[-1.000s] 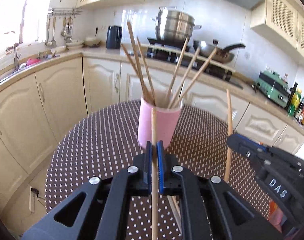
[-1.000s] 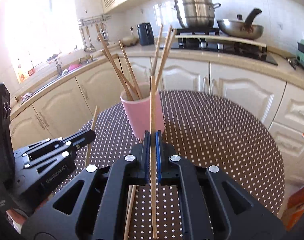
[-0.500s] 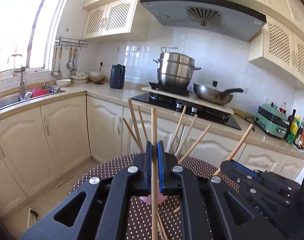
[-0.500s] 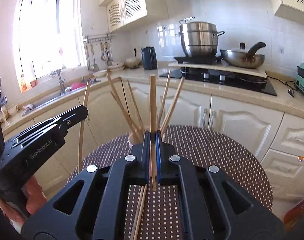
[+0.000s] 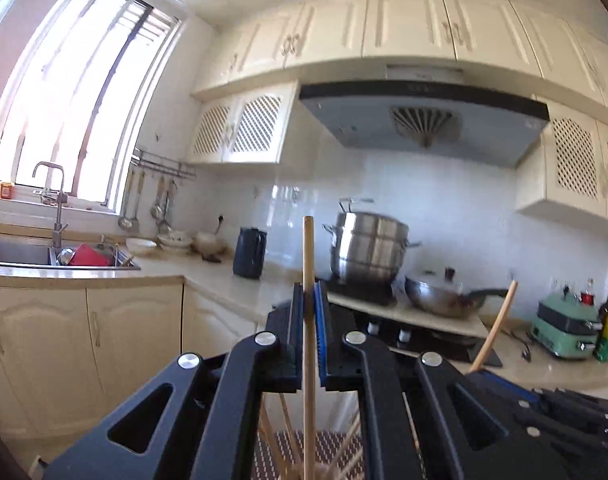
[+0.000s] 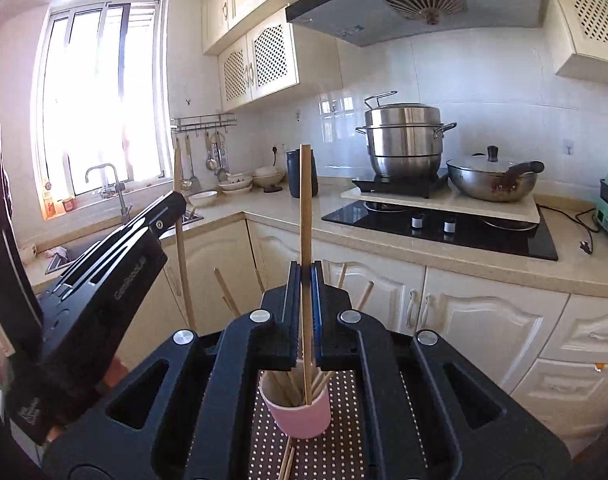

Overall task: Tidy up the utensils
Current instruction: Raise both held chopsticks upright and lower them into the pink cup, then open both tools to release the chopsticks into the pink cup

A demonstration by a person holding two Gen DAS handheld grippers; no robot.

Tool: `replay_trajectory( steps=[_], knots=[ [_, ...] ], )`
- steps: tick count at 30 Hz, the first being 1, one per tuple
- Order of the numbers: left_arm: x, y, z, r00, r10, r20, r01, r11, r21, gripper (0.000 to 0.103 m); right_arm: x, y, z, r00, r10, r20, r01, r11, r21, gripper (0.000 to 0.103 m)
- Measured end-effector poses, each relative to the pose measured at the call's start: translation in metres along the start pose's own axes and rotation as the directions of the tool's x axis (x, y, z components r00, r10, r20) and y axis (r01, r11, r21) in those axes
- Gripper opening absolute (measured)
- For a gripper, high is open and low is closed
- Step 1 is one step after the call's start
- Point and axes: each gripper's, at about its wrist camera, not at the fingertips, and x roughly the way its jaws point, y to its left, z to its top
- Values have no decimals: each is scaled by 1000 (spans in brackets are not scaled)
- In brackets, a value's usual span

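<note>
My left gripper (image 5: 308,300) is shut on a wooden chopstick (image 5: 308,256) held upright. Its lower end hangs among the tops of several chopsticks (image 5: 281,444) at the bottom of the left wrist view. My right gripper (image 6: 305,280) is shut on another upright chopstick (image 6: 305,208). Its lower tip hangs inside the mouth of the pink cup (image 6: 301,416), which holds several chopsticks on the dotted tablecloth (image 6: 340,448). The left gripper also shows in the right wrist view (image 6: 175,204), left of the cup with its chopstick (image 6: 180,248). The right gripper's chopstick shows in the left wrist view (image 5: 496,324).
More chopsticks (image 6: 285,462) lie on the tablecloth in front of the cup. Behind are cream cabinets (image 6: 464,312), a counter with a steamer pot (image 6: 404,140), a wok (image 6: 492,178), a black kettle (image 5: 249,252) and a sink (image 5: 19,252).
Both grippers have risen and tilted up with their chopsticks. The cup has dropped low in both views, and both chopsticks now hang over it.
</note>
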Motion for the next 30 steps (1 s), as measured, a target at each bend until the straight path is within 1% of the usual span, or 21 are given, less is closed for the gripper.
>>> replay_trajectory(
  steps=[4, 6, 8, 10, 12, 14, 18, 21, 24, 26, 27, 30],
  knots=[
    [19, 0, -10, 999, 1, 52, -1, 1000, -2, 6, 22, -7, -2, 1000, 15, -14, -14, 1000, 2, 5],
    [28, 2, -19, 998, -22, 58, 22, 1000, -12, 6, 35, -9, -9, 1000, 14, -20, -14, 1000, -13, 6],
    [40, 3, -29, 998, -45, 35, 45, 999, -10, 6, 48, -13, -16, 999, 6, -36, -6, 1000, -16, 6],
    [52, 3, -43, 999, -54, -7, 53, 999, -6, 6, 63, -20, -24, 997, 24, -75, -23, 1000, 15, 6],
    [63, 5, -57, 997, -71, -28, 71, 997, -9, 6, 76, -26, -33, 993, 31, -110, -28, 999, 34, 6],
    [68, 6, -68, 998, -58, -35, 58, 998, 2, 6, 83, -29, -41, 990, 33, -135, -29, 999, 32, 6],
    [80, 11, -90, 992, -65, -109, 65, 998, -4, 6, 92, -33, -55, 979, 74, -191, -67, 997, 41, 6],
    [80, 11, -104, 992, -47, -116, 50, 999, 22, 6, 95, -31, -70, 973, 64, -223, -61, 998, 22, 6],
    [78, 12, -114, 988, -52, -145, 59, 997, 43, 6, 100, -28, -84, 958, 64, -278, -65, 998, 7, 6],
    [73, 12, -122, 985, -59, -164, 70, 996, 60, 6, 102, -26, -92, 953, 51, -299, -56, 998, -7, 6],
    [70, 11, -126, 984, -52, -171, 66, 995, 78, 7, 102, -26, -95, 951, 49, -305, -54, 999, -8, 6],
    [63, 10, -132, 983, -26, -184, 51, 990, 130, 7, 102, -30, -99, 935, 94, -343, -91, 996, 27, 6]
  ],
)
